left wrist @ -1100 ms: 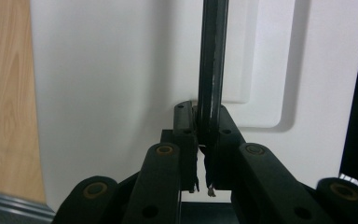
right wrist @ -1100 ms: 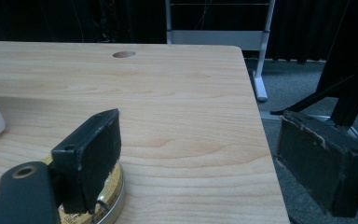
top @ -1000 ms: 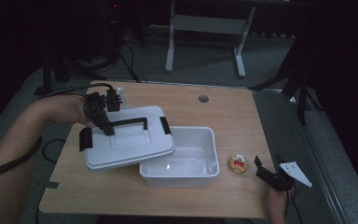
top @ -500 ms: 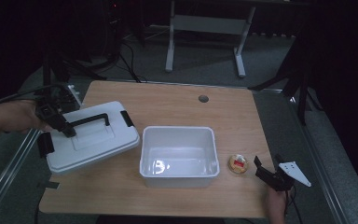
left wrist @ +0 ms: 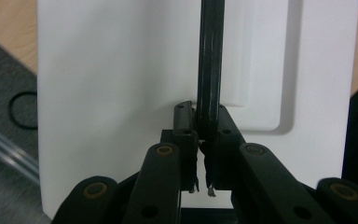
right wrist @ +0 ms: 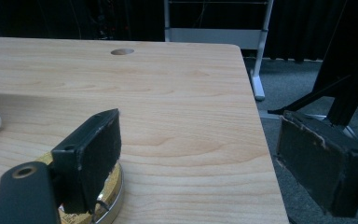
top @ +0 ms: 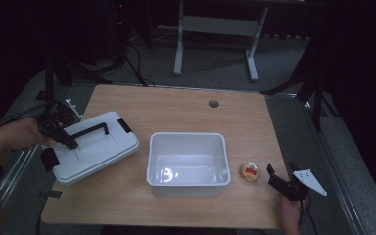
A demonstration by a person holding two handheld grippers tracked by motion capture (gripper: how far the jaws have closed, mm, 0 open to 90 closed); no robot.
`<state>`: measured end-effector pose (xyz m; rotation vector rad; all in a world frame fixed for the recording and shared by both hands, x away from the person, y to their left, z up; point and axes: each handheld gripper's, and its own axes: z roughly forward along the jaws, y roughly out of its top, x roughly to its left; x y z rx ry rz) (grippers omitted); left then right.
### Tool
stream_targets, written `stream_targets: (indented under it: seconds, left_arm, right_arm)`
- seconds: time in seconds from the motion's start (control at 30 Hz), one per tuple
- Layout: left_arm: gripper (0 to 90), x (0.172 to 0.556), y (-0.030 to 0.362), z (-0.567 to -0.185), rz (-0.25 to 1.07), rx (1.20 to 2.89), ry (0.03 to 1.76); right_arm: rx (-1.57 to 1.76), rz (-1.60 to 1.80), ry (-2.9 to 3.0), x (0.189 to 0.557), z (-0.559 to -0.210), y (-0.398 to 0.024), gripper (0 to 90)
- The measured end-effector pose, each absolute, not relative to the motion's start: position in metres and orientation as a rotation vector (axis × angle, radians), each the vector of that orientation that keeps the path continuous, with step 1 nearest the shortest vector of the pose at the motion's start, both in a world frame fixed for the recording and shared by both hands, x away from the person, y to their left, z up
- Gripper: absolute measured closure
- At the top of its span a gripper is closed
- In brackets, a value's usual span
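At 9 o'clock on the worktop [top: 186, 110], left hand-held gripper [top: 64, 139] is clamped tight on the black handle [top: 90, 131] of the white lid [top: 95, 147], jaws pinching the bar near one end. Lid sits skewed at the worktop's edge, well apart from the white bin [top: 188, 164] at centre; I can't tell whether it's resting flat or partly carried. Gripping the handle makes sense: it's the only narrow feature 2 jaws can close around on a broad flat panel.

Left gripper view: lid [left wrist: 121, 70] is smooth matte plastic with a shallow rounded-corner recess under the handle [left wrist: 210, 60], a glossy black bar.

Bin is open-topped, rectangular, glossy inside, looks empty.

At 4 o'clock, right hand-held gripper [top: 285, 185] rests at the worktop's edge, jaws wide apart, holding nothing. Small round tin [top: 249, 172], gold rim, sits just beside it between gripper and bin. Likely parked there for the next pick. Right gripper view: pads [right wrist: 98, 154] are worn black rubber, and the tin [right wrist: 107, 196] lies right behind the near one.
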<state>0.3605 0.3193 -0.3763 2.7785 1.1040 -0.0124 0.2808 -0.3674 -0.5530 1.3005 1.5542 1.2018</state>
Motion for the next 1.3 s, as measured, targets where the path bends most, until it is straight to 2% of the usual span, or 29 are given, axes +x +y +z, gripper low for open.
stream_targets:
  seconds: [0.27, 0.57, 1.03, 1.17, 1.2, 1.3]
  left_arm:
    - [82.9, 0.372, 0.315, -0.415, -0.022, 2.734, 1.119]
    - [82.9, 0.377, 0.311, -0.452, -0.11, 2.736, 1.133]
    - [82.6, 0.374, 0.318, -0.493, -0.198, 2.732, 1.125]
    - [82.5, 0.372, 0.323, -0.495, -0.188, 2.677, 1.114]
    - [82.0, 0.371, 0.324, -0.494, -0.173, 2.671, 1.105]
    - [64.2, 0.371, 0.323, -0.492, -0.109, 2.671, 1.106]
  right_arm:
    - [1.299, 1.201, 1.556, 0.281, -0.553, -0.367, 13.8]
    - [1.298, 1.204, 1.556, 0.281, -0.553, -0.367, 13.7]
    - [1.297, 1.204, 1.563, 0.281, -0.553, -0.368, 13.7]
    - [1.302, 1.212, 1.575, 0.281, -0.553, -0.368, 13.8]
    - [1.303, 1.213, 1.578, 0.281, -0.553, -0.368, 13.8]
    - [1.311, 1.205, 1.603, 0.282, -0.552, -0.368, 13.8]
